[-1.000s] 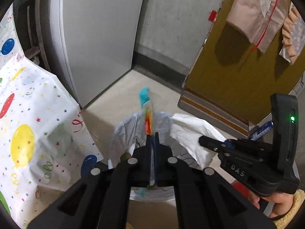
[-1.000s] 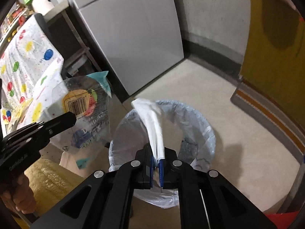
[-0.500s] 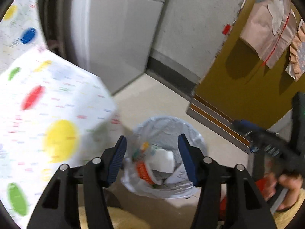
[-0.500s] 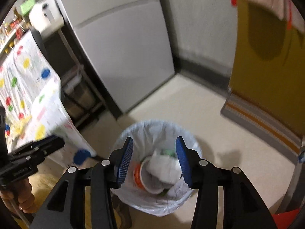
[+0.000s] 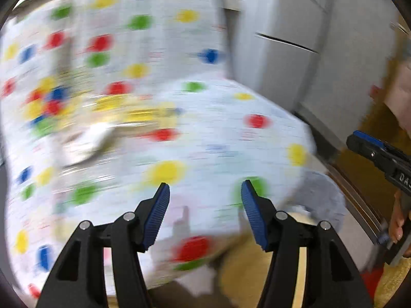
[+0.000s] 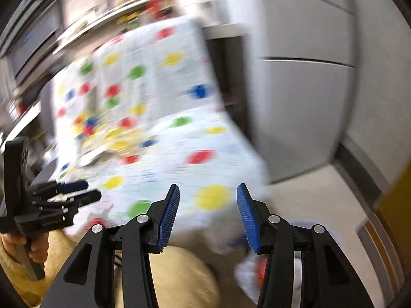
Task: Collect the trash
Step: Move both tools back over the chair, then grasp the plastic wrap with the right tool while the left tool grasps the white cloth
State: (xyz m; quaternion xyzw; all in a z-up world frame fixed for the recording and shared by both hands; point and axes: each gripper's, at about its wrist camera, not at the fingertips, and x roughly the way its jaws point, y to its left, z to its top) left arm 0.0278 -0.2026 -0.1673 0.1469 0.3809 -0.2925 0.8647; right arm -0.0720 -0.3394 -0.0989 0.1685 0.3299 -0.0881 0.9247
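Note:
Both views are blurred by motion. My left gripper (image 5: 205, 192) is open and empty, facing the table with the white polka-dot cloth (image 5: 205, 133). Blurred trash, pale and yellowish wrappers (image 5: 102, 133), lies on the cloth at the left. My right gripper (image 6: 207, 195) is open and empty, also facing the table (image 6: 164, 138). The trash bin with its clear liner (image 5: 323, 192) peeks out at the table's right corner; in the right wrist view it is low behind the right finger (image 6: 249, 269). The left gripper shows at the left of the right wrist view (image 6: 74, 192).
A grey refrigerator (image 6: 303, 102) stands to the right of the table. A shelf with blurred items (image 6: 97, 20) is behind the table. A yellow-brown door (image 5: 372, 128) and beige floor (image 6: 321, 195) are to the right.
Both grippers let their trash drop into the bin, opened, and then swung up and left from the bin toward the table.

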